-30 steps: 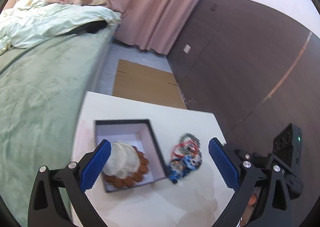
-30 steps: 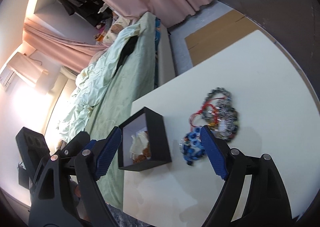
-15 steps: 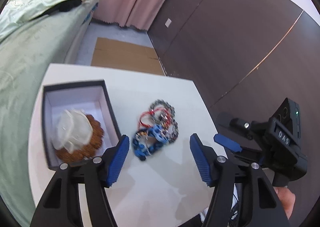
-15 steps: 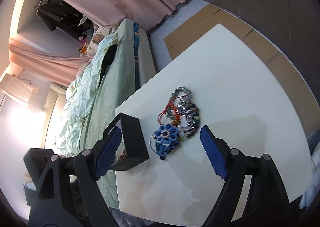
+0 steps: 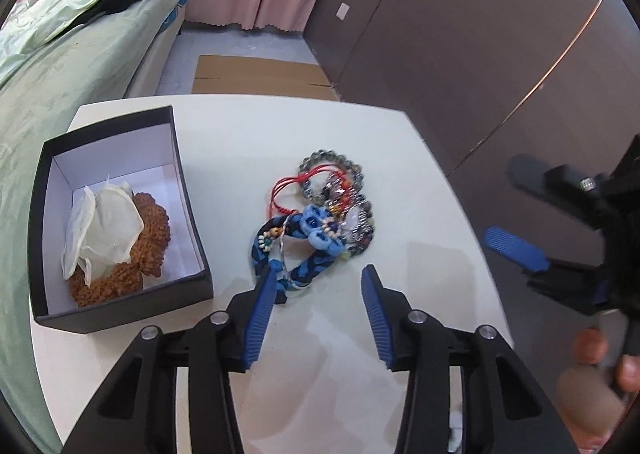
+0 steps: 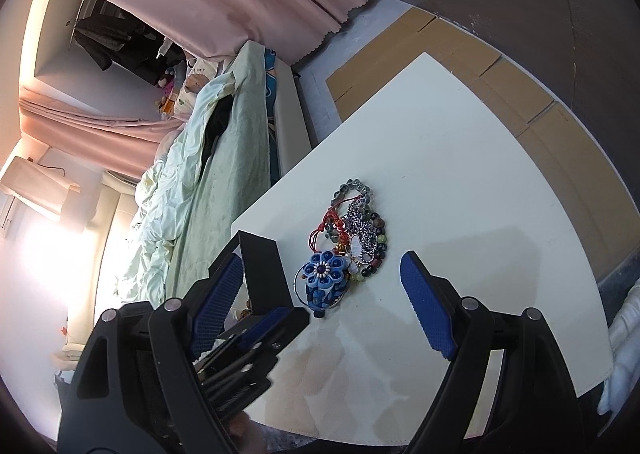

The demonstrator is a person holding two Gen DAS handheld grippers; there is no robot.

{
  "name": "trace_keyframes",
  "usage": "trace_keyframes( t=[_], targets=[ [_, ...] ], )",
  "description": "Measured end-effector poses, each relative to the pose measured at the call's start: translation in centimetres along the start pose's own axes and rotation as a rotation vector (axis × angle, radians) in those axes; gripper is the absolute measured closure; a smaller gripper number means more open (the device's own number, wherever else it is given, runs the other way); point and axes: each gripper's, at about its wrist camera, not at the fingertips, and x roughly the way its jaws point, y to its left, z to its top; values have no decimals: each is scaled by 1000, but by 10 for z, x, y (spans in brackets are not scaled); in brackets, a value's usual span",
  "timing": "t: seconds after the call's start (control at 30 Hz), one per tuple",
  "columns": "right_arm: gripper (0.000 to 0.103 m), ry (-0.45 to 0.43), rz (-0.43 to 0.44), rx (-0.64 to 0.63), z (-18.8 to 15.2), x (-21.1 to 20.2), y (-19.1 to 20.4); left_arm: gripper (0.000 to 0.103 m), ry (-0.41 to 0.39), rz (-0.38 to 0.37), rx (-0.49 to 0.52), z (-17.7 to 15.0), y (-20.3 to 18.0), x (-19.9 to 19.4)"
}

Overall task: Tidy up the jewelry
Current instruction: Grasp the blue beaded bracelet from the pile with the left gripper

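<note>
A heap of jewelry lies mid-table: a blue braided bracelet with a blue flower, a red cord and bead bracelets. The heap also shows in the right wrist view. A black box with a white inside holds a brown bead bracelet and a white pouch. My left gripper is open, just before the heap, its left fingertip by the blue braid. My right gripper is open and empty above the table.
The white table stands beside a bed with green bedding. Brown cardboard lies on the floor beyond it. A dark wall panel runs along the right. The right gripper and a hand show at the right of the left wrist view.
My left gripper has swung right from over the box and closed in on the jewelry heap, its jaws narrower. My right gripper has drawn back and turned, the heap now between its fingers.
</note>
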Motion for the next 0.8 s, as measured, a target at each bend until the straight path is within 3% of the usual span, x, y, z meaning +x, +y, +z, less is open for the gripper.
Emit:
trace_keyframes(
  t=[0.23, 0.33, 0.43, 0.53, 0.8],
  targets=[
    [22, 4, 3, -1, 1, 0, -1, 65, -3, 65, 5, 1, 2, 17],
    [22, 12, 3, -5, 1, 1, 0, 75, -10, 82, 1, 2, 5, 24],
    [22, 18, 0, -11, 1, 2, 2, 95, -9, 86, -7, 4, 7, 29],
    [22, 23, -4, -15, 2, 3, 2, 103, -23, 62, -1, 7, 5, 25],
    [22, 48, 0, -35, -1, 10, 7, 103, -71, -40, -11, 15, 8, -4]
  ],
)
